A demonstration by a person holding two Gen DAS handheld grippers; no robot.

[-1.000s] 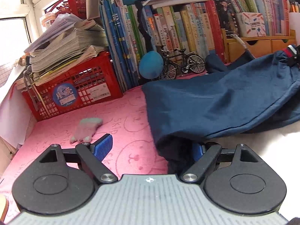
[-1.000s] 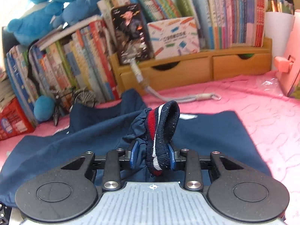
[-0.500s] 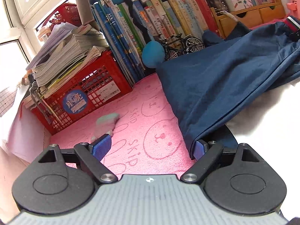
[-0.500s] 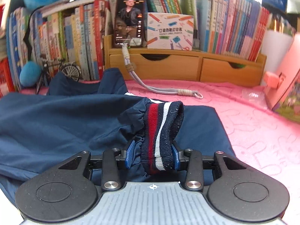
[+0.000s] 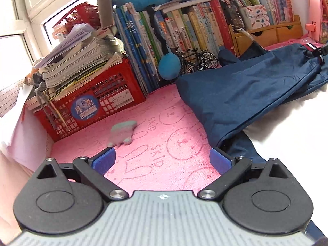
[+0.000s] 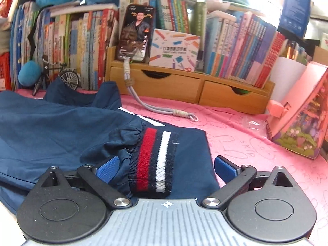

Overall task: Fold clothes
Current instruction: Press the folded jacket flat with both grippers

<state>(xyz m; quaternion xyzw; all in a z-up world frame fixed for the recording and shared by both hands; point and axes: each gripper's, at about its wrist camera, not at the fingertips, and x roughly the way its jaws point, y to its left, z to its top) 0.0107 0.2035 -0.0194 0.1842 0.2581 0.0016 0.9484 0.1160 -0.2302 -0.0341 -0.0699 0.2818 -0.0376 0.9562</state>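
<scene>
Fold in progress, seen from both claws. The jacket [image 6: 61, 131], a dark blue garment with a striped cuff [image 6: 153, 160], lies on the pink mat [image 6: 256, 143] that covers the bench, in front of the wooden drawer unit [image 6: 184, 86] and the row of books behind it.

Right claw [image 6: 166, 169]: jaws opening, now spread wide. The cuff lies flat between them, but neither blue pad presses on it; the sleeve rests on the jacket's body, its cuff pointing away from the drawer unit. This placing appears finished.

Left claw [image 5: 163, 157]: jaws opening, likewise spread, with only bare mat between them. The jacket's near corner lies just beside the right-hand pad, touching nothing that can be made out. From this side the jacket is a doubled slab of cloth, one layer over another, with a darker fold showing beneath its lower edge.

Judged stage: one sleeve is laid across the body and released, and both claws are free. What remains cannot be fully read, since the jacket's far side toward the drawer unit is bunched and partly hidden; the bundle looks long and loose, so further folds, and some smoothing of the puckered cloth by the cuff, are probably left.

A small grey cloth [image 5: 124, 132] lies apart on the mat, near the red crate [image 5: 92, 102].
</scene>
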